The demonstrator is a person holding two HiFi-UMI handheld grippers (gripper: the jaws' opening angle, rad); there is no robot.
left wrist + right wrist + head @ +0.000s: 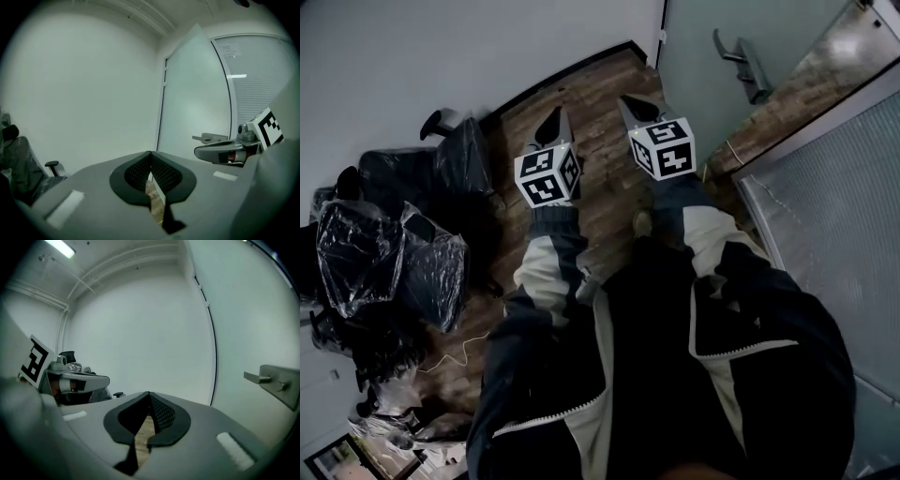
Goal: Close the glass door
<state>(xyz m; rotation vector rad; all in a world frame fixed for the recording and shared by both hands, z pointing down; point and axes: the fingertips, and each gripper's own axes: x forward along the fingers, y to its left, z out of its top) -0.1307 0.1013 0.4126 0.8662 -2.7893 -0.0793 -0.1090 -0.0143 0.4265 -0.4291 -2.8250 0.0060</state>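
Glass door (703,56) stands ahead to the right, seemingly swung open beside the white wall (441,47). Pushed too hard, it could slam into its frame. Plastic-wrapped chairs (384,253) crowd the left, while the wood floor (600,202) ahead gives room. Left gripper (552,118) and right gripper (631,102), both pressed together and empty, could skid off the handle (741,58).

Several office chairs wrapped in black plastic film (389,253) stand close together on the wooden floor (595,94), near the white wall (412,56). A black skirting board (572,73) runs along this wall. A tube lamp (61,247) is lit on the ceiling.
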